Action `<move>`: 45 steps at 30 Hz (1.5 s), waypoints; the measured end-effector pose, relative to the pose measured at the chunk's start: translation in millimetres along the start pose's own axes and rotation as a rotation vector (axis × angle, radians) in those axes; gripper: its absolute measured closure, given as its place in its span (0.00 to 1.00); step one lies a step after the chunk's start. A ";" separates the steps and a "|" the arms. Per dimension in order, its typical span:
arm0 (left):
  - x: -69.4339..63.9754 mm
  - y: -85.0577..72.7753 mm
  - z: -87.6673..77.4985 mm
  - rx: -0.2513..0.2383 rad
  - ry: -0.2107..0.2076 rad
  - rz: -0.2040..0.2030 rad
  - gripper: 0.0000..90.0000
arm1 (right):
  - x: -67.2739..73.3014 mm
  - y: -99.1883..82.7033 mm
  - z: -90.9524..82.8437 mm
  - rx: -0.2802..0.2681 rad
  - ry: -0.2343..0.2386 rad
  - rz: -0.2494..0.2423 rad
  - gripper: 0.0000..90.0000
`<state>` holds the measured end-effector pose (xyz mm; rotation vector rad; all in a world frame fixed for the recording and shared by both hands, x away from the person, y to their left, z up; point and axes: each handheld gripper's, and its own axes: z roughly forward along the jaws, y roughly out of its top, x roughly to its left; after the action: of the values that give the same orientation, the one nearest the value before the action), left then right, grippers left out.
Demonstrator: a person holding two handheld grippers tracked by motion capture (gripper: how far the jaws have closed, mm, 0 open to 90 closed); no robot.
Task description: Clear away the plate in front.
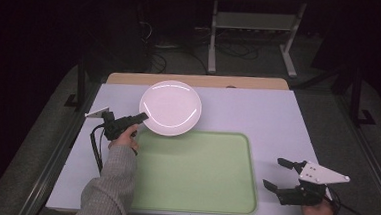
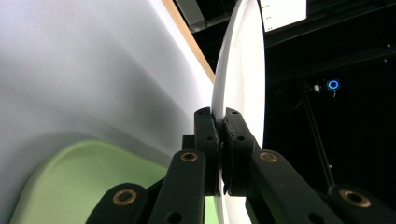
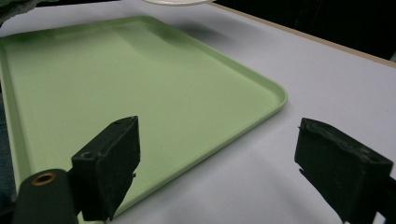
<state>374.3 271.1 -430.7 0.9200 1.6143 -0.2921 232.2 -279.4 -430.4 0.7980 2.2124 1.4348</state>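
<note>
Left gripper (image 1: 143, 117), held at the left side of the table: jaws clamped hard on the near-left rim of the white plate (image 1: 171, 107); in the left gripper view the pads pinch the plate's (image 2: 238, 70) edge with no gap, the plate seen edge-on and rising away from the jaws. From above, the plate sits over the white tabletop (image 1: 277, 123) at the far-left corner of the green tray (image 1: 194, 173), its near edge overlapping the tray's far rim; a shadow shows on the tray and tabletop beneath it in the right gripper view, where the plate's (image 3: 173, 2) rim is just visible at the top. Whether the plate touches the table, cannot tell. Right gripper (image 1: 275, 173), near-right corner of table, just right of the tray: jaws spread wide, nothing between them, pointing left toward the tray's (image 3: 140, 84) near-right corner. Grey sleeve (image 1: 111, 183) on the left forearm lies along the tray's left edge.
</note>
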 end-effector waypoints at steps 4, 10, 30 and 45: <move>2.8 -2.9 -3.5 0.009 0.008 0.011 0.96 | 0.2 0.1 0.3 0.001 -0.001 -0.001 0.15; 6.0 -7.8 -8.2 0.020 0.009 0.020 0.96 | 0.5 0.4 0.2 0.001 -0.003 -0.004 0.15; 11.9 -22.8 -22.7 0.066 -0.002 0.066 0.96 | 1.3 0.7 0.2 0.002 -0.006 -0.005 0.15; 12.9 -38.2 -33.9 0.107 -0.011 0.099 0.96 | 1.9 1.2 -0.2 0.002 -0.009 -0.007 0.15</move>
<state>323.5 273.0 -444.4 1.0745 1.5496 -0.3169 230.9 -277.9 -429.3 0.7952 2.2081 1.4239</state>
